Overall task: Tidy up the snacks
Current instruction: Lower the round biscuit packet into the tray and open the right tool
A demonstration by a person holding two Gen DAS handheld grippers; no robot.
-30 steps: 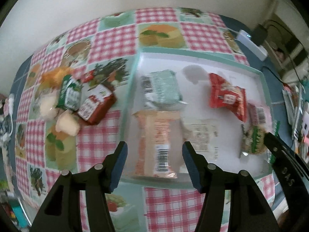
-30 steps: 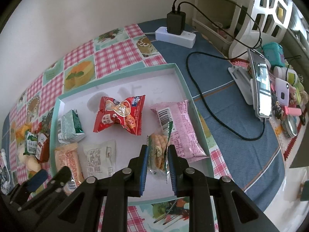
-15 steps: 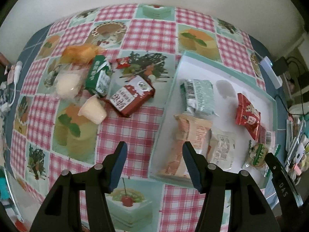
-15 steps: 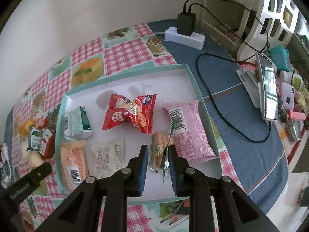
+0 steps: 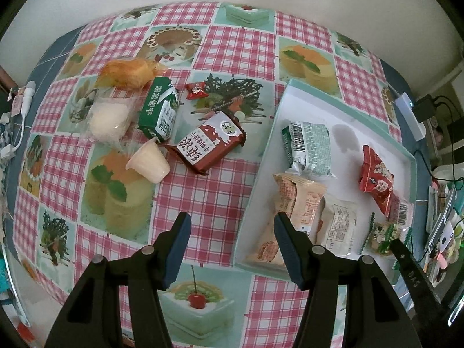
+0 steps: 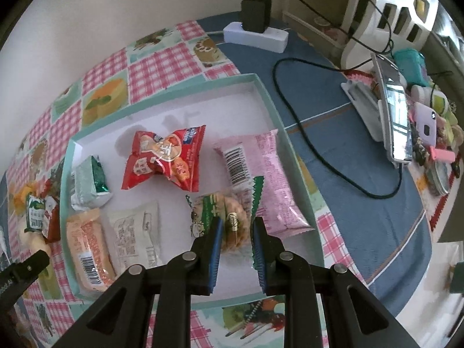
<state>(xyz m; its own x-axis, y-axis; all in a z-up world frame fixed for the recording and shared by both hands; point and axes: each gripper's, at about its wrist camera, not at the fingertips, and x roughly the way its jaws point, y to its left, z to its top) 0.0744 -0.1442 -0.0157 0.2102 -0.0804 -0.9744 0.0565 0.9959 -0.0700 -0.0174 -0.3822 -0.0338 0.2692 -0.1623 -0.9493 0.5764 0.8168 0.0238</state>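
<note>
A white tray with a teal rim holds a green-silver packet, an orange packet, a white packet, a red packet and a pink packet. My right gripper is shut on a green-edged cracker packet over the tray's near right part. My left gripper stands open and empty above the checked cloth at the tray's left rim. Left of the tray lie a red-brown carton, a green carton, a jelly cup, a white bun packet, an orange bread packet and a small red candy.
A white power strip with a black charger and trailing cables lies right of the tray on blue cloth. A phone on a stand and small clutter crowd the far right. A wall runs behind the table.
My left gripper has swung left, from over the tray's orange packet to above the cloth beside the tray, and rolled a little. The right gripper has kept its hold on the cracker packet.
</note>
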